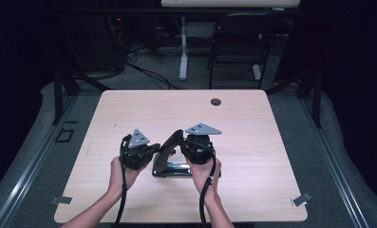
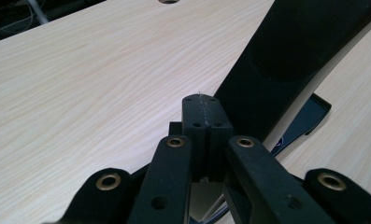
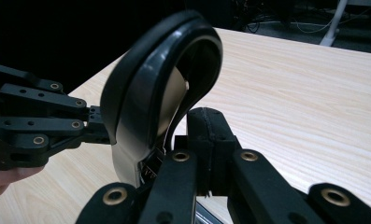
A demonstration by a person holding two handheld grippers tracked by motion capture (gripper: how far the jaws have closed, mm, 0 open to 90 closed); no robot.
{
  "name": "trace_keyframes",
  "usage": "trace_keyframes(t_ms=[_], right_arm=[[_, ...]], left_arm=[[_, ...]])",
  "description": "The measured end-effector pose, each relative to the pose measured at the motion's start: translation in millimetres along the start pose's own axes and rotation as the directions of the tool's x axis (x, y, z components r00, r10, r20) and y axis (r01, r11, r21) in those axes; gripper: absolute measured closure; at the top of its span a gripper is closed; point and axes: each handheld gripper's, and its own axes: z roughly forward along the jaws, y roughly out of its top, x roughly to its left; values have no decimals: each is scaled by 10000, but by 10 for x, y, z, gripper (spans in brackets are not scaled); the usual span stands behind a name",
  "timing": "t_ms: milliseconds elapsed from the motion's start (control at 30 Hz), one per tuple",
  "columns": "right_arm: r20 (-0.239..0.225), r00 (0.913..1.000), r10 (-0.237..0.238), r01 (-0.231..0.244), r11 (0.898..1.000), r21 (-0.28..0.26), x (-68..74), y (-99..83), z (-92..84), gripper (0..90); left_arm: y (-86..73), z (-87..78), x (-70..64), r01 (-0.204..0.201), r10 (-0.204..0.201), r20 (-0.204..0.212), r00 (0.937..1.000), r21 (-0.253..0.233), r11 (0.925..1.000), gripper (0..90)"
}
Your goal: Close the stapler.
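Observation:
A large black stapler [image 1: 169, 166] lies on the near middle of the wooden table [image 1: 243, 137], with its curved top arm [image 1: 169, 142] lifted. My left gripper [image 1: 154, 150] is at the arm's left side, shut with nothing between its jaws. In the left gripper view, the shut left gripper [image 2: 205, 109] rests against the broad black arm [image 2: 290, 60]. My right gripper [image 1: 185, 149] is on the arm's right side, also shut and empty. In the right gripper view, the right gripper [image 3: 206, 122] sits just behind the arm [image 3: 146, 98], and the left gripper [image 3: 93, 125] touches it from the far side.
A round cable hole [image 1: 216, 101] sits near the table's far edge. Beyond the table stand a dark chair [image 1: 238, 42] and a white desk leg [image 1: 183, 52] with cables on the floor. Metal clips [image 1: 301, 199] mark the near corners.

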Motion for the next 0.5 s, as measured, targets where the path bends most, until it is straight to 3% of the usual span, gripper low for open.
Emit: trace_keyframes(t_ms=[333, 500], right_arm=[[153, 9993, 340, -339, 9994, -29, -115, -105, -7, 900], [-31, 9973, 738, -738, 9972, -96, -226, -175, -29, 900]], left_arm=[[8, 60, -61, -178, 177, 74, 9998, 92, 9998, 900], [13, 93, -89, -226, 225, 123, 9997, 113, 9997, 900]])
